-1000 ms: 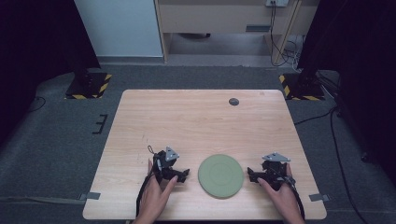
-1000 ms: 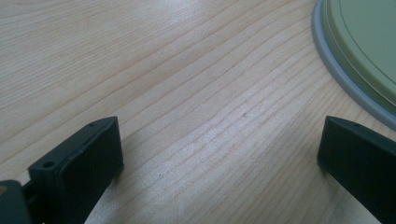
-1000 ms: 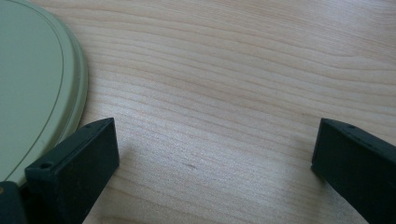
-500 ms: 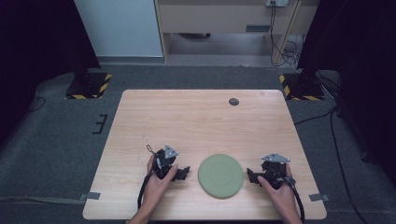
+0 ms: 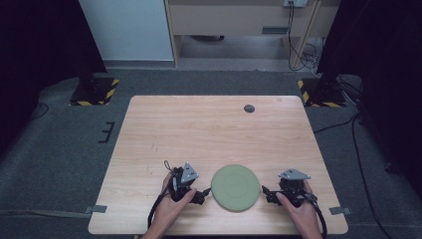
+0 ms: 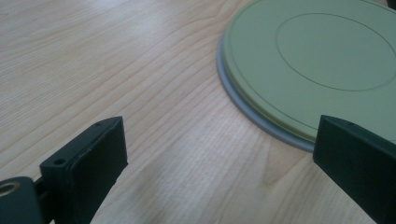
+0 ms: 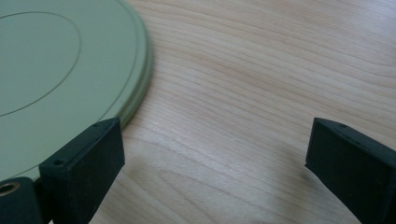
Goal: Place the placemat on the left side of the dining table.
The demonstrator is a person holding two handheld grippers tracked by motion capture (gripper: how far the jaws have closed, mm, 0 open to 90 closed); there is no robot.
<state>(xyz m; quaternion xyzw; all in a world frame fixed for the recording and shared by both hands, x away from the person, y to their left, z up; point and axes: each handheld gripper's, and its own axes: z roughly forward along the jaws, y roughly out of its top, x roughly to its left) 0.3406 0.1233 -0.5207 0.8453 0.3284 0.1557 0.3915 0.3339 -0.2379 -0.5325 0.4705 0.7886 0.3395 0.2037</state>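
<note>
In the high view the green plate [image 5: 235, 187] lies flat on the wooden table [image 5: 209, 134], in the lower middle of the frame, near the table's front edge. My left tongs [image 5: 203, 193] are at the lower left of the plate, just beside its rim, and my right tongs [image 5: 267, 194] are at the lower right of it, a little apart from the rim. My hands hold both from the bottom of the frame.

In the left gripper view my left tongs [image 6: 219, 154] stand wide released; the plate [image 6: 317, 60] fills the upper right, and its rim passes in front of the right jaw. In the right gripper view my right tongs [image 7: 215, 154] are also released and hold nothing; the plate [image 7: 60, 70] is at the upper left, its edge just beside the left jaw.

A small dark disc [image 5: 249, 108] lies far up on the table, well apart from the plate.
</note>
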